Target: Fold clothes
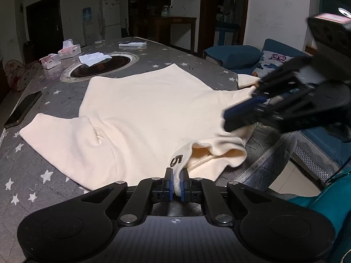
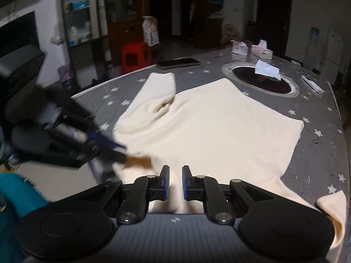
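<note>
A cream long-sleeved top [image 1: 149, 109] lies spread on the grey star-patterned table [image 1: 33, 157], collar toward me, one sleeve out to the left. My left gripper [image 1: 177, 182] is shut on the collar edge by a dark "5" mark [image 1: 176, 160]. My right gripper [image 1: 232, 118] shows blurred at the right, over the shoulder. In the right wrist view the top [image 2: 219, 127] fills the middle; the right gripper [image 2: 175, 182] has its jaws a little apart with cream cloth between them. The left gripper [image 2: 118, 151] shows blurred at the left.
A round black hotplate [image 1: 103, 65] is set in the table behind the top, with white paper [image 1: 93, 58] on it. A phone [image 1: 23, 109] lies at the left edge. Tissue boxes [image 1: 69, 50] stand far left. A blue sofa [image 1: 274, 61] is at the right.
</note>
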`<move>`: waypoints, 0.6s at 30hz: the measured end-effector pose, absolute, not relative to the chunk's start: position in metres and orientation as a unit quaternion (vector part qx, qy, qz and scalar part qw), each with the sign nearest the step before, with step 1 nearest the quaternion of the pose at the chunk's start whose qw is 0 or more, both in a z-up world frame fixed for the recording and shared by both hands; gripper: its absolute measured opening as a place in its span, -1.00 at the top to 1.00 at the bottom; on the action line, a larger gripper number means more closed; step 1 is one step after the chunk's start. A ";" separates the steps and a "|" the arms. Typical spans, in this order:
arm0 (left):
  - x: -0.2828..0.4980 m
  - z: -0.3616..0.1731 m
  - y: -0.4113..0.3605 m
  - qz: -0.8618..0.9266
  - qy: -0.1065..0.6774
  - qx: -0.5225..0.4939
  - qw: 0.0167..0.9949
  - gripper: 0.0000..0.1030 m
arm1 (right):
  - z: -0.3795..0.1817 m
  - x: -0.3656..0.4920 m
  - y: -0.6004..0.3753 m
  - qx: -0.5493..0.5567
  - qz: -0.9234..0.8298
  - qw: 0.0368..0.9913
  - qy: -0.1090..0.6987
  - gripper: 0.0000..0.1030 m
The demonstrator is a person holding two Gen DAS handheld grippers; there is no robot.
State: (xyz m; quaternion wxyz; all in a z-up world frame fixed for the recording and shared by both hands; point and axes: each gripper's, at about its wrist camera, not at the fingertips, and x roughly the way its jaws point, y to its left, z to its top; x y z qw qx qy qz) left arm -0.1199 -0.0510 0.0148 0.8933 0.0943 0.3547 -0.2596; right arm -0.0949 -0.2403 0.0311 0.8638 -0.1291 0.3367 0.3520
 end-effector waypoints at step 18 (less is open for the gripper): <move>-0.106 0.033 -0.025 -0.260 0.348 0.058 0.899 0.76 | 0.008 -0.082 -0.214 -0.121 0.384 0.849 0.341 0.79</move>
